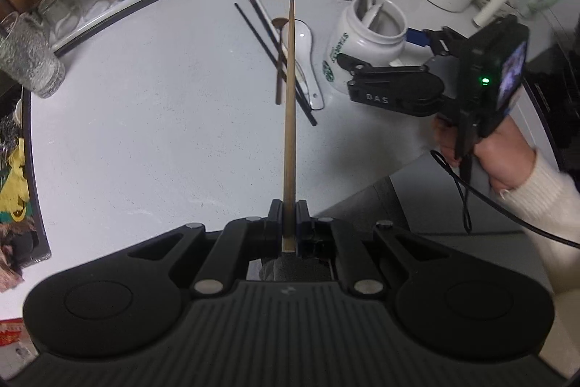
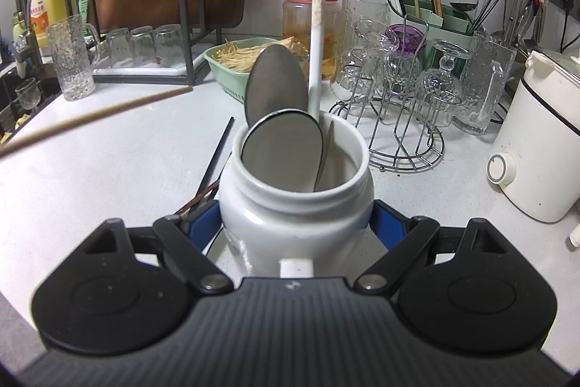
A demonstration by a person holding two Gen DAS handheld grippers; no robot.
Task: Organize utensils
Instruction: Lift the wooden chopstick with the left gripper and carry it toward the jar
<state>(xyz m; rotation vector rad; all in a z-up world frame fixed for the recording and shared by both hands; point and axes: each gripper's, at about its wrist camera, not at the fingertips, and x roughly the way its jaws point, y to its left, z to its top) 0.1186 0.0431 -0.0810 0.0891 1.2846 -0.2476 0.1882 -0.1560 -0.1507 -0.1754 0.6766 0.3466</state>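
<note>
Left gripper [image 1: 289, 209]: clenched on one wooden chopstick [image 1: 289, 118]; the pads grasp it near one end, and the rest of the stick points forward, away from the gripper and above the tabletop [image 1: 145, 118].
Right gripper [image 2: 295, 220]: its blue pads press on both sides of the white jar [image 2: 295, 205], so it grasps the jar, which seems to stand on the tabletop.
Wooden chopstick, look: long, thin, straight, light brown, with a plain surface; in the right wrist view it crosses the upper left corner as a pale, blurred line, apart from the jar.
White jar, look: glossy ceramic with a wide mouth and a green logo on the side; it is just right of the loose utensils.
Already in the jar: two metal spoons [image 2: 279, 104] with the bowls up, and one long white utensil handle [image 2: 317, 24] leaning on the rim.
Still on the tabletop: two black chopsticks [image 1: 270, 53], a white ceramic spoon [image 1: 308, 68] and a dark wooden spoon [image 1: 278, 60], in a small crossed pile left of the jar.
Progress, my judgement: about the middle; some pieces are stored, one is in hand, and several are left.
Step in hand, my judgement: to bring the chopstick over the jar mouth and drop it in.
</note>
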